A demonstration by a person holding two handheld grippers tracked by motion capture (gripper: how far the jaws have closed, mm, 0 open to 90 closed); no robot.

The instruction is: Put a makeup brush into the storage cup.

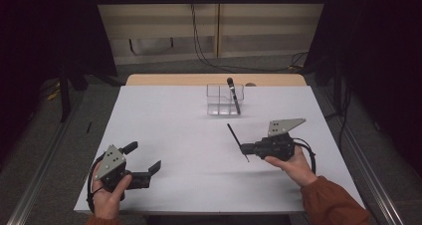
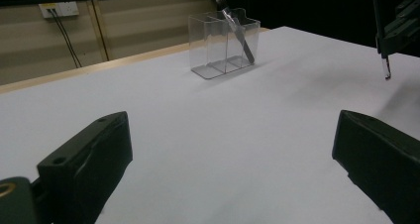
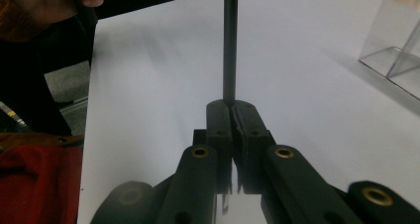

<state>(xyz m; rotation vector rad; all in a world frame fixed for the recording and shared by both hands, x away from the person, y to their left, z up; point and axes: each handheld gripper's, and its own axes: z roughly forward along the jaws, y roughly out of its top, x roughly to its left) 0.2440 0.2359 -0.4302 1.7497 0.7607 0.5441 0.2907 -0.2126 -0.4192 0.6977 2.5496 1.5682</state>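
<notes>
My right claw (image 1: pixel 250 148) is clamped on a thin black rod (image 1: pixel 236 140), pinched near its middle and held just above the white counter (image 1: pixel 174 130). It looks stiff, light and smooth, so it could pivot or slip in the pads; a grip nearer the middle suits it. My left claw (image 1: pixel 144 161) hangs apart, empty. A clear, hard-walled holder (image 1: pixel 219 100) stands farther off with another tool (image 1: pixel 233 95) leaning inside

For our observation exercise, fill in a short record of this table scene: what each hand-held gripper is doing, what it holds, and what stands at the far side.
Surface: white table top
Right hand-held gripper: shut on a thin black rod
Left hand-held gripper: jaws wide apart, nothing between them
Far side: clear plastic two-compartment holder
In the holder: dark-handled tool, leaning in the right compartment
</notes>
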